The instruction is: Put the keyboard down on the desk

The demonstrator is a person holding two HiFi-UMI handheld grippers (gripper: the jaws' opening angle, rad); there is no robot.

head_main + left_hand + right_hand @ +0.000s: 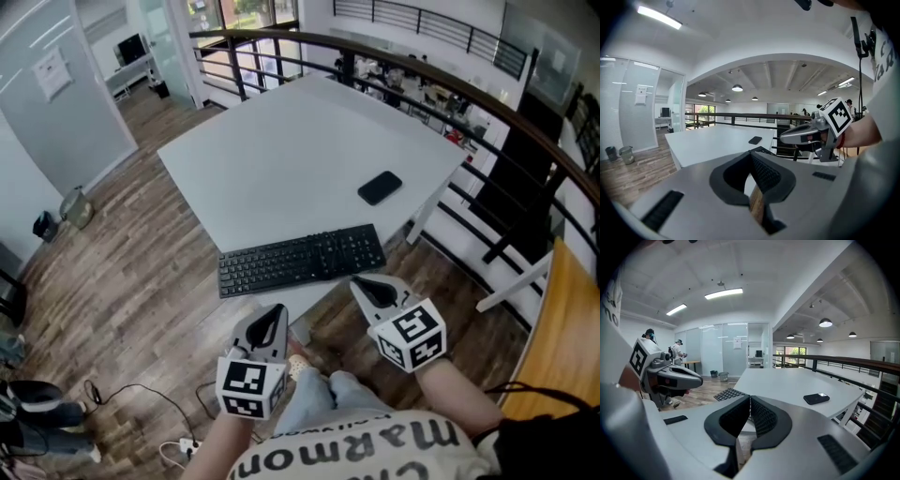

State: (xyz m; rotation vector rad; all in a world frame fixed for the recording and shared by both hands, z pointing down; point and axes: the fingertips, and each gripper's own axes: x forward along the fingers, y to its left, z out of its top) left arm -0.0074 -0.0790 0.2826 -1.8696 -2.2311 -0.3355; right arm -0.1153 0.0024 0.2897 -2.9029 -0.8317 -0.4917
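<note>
- At the far left we note a wood floor [122, 281] with a white power strip [183, 448] lying on it.
- Left gripper [274, 317]: we read its 2 jaws as pressed together with nothing between them. It is held in front of the desk's near edge, above the person's lap, and is clear of the keyboard.
- Black keyboard [302, 260]: it lies flat on the white desk [281, 159], along the near edge. We see neither gripper touching it.
- Right gripper [368, 288]: its 2 jaws are also closed and empty. The tip sits near the keyboard's right end, not touching it.
- Black smartphone [380, 187]: 1 unit, flat on the desk beyond the keyboard's right end and apart from it.
- Dark railing [525, 122]: it curves behind the desk at the right.
</note>
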